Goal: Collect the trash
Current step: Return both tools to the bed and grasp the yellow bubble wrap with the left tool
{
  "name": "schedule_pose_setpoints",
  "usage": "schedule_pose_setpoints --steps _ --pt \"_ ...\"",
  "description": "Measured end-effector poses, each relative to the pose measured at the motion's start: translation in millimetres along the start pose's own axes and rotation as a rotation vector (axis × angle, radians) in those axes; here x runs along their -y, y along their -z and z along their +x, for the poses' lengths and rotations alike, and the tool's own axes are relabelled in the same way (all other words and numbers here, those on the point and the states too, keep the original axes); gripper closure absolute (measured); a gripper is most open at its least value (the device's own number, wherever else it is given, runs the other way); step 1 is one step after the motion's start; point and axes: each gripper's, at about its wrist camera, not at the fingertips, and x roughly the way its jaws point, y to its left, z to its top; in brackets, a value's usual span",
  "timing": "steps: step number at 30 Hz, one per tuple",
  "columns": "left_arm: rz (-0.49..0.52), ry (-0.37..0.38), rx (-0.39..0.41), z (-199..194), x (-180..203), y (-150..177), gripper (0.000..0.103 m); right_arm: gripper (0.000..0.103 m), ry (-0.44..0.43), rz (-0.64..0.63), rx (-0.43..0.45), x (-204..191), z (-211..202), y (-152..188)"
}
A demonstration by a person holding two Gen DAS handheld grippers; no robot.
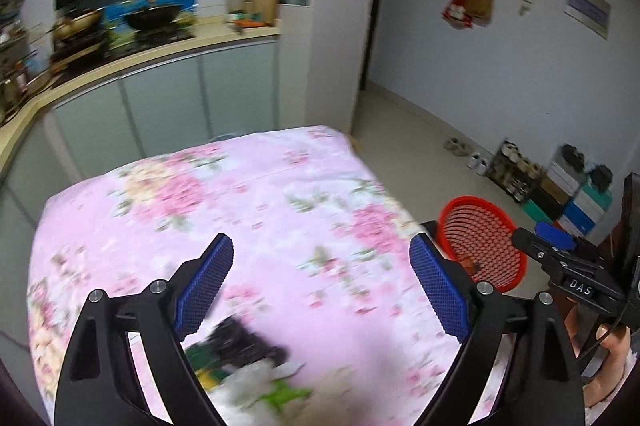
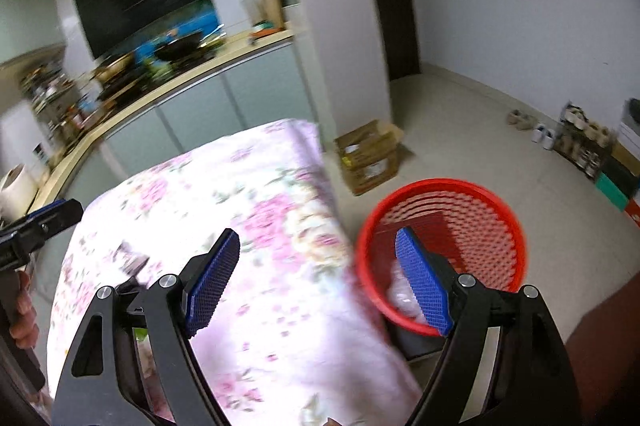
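Low centre of the left wrist view: the trash pile [image 1: 248, 366], blurred, dark, green and pale scraps lying on the floral cloth [image 1: 260, 194]; we judge it light, soft and crumpling, possibly slippery film; best pinched at a bunched middle fold, not a loose edge. The left gripper [image 1: 320, 286] stands released above it, nothing between the pads; the right gripper [image 2: 316, 282] likewise spread and empty. Right of the cloth, on the floor: the red basket [image 2: 496, 202] with some pale waste already inside. Beyond it, a cardboard box [image 2: 370, 158]; upper left, the kitchen counter [image 1: 168, 58] with pans; pale tiled floor [image 1: 408, 130] at right.
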Motion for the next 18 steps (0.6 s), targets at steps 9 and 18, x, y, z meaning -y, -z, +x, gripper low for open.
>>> schedule_pose_setpoints --steps 9,18 --pt "-0.113 -0.136 -0.015 -39 -87 46 0.016 0.025 -0.090 -0.080 -0.066 -50 12 18" --pt "-0.235 -0.220 -0.091 -56 -136 117 0.016 0.025 -0.139 -0.118 -0.109 -83 21 28"
